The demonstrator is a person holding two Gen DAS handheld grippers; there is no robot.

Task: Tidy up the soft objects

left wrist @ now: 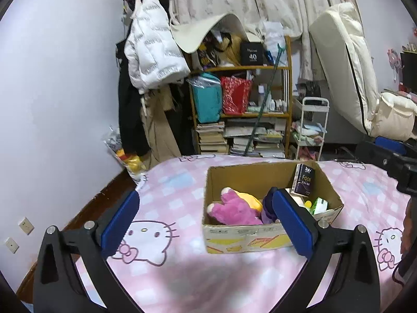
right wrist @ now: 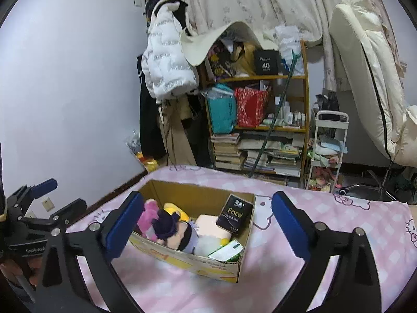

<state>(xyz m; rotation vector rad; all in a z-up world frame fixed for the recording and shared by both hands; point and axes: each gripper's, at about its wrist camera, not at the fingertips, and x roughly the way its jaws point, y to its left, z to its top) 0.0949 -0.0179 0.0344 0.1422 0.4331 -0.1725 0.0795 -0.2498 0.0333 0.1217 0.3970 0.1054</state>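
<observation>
An open cardboard box (left wrist: 260, 237) (right wrist: 206, 263) stands on the pink Hello Kitty bedspread (left wrist: 169, 190) (right wrist: 325, 208). Inside lie a pink and yellow plush toy (left wrist: 234, 207) (right wrist: 149, 215), a dark-haired doll (right wrist: 172, 228), a black "Face" tissue pack (left wrist: 303, 181) (right wrist: 235, 217), a green tissue pack (left wrist: 319, 206) (right wrist: 226, 251) and a pale pink soft block (right wrist: 211, 225). My left gripper (left wrist: 206, 219) is open and empty, above the bed in front of the box. My right gripper (right wrist: 207, 221) is open and empty, above the box's near side. The left gripper also shows at the right wrist view's left edge (right wrist: 41, 203).
A cluttered wooden shelf (left wrist: 242, 114) (right wrist: 260, 127) with books and bags stands beyond the bed. Coats (left wrist: 153, 44) hang on the wall at left. A white trolley (left wrist: 310, 130) and an upright mattress (left wrist: 346, 60) stand at right. A wooden bed edge runs along the left.
</observation>
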